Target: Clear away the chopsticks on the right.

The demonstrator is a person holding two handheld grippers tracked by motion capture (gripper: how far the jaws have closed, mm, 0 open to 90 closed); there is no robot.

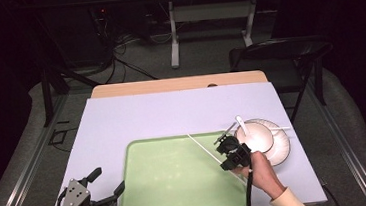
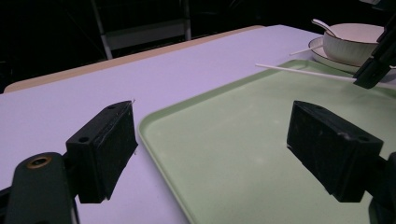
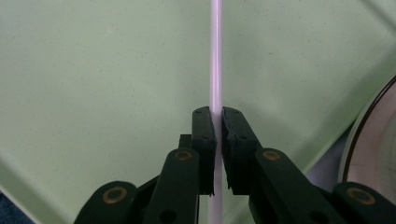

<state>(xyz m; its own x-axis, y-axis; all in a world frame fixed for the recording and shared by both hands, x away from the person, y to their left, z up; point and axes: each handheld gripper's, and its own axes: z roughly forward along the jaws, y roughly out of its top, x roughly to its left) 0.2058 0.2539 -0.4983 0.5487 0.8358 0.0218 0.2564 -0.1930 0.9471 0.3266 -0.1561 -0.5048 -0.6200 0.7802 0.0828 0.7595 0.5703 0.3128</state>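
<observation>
While the left gripper (image 2: 212, 154) rests with jaws wide apart and nothing between them, straddling the green tray's (image 1: 180, 203) near-left rim, the right gripper (image 3: 218, 135) clamps the white chopstick (image 3: 216, 56), which extends beyond its fingertips over the tray, bowl (image 1: 257, 137) beside.

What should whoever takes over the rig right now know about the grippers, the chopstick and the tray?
Right gripper: shut on a white chopstick, held over the right part of the green tray.
Left gripper: open, holding nothing, at the tray's near left corner.
Bowl with spoon sits on a plate right of the tray; a second chopstick rests on the plate.
Done: one chopstick picked up.
Left: probably setting it down on the tray, then fetching the other.
</observation>
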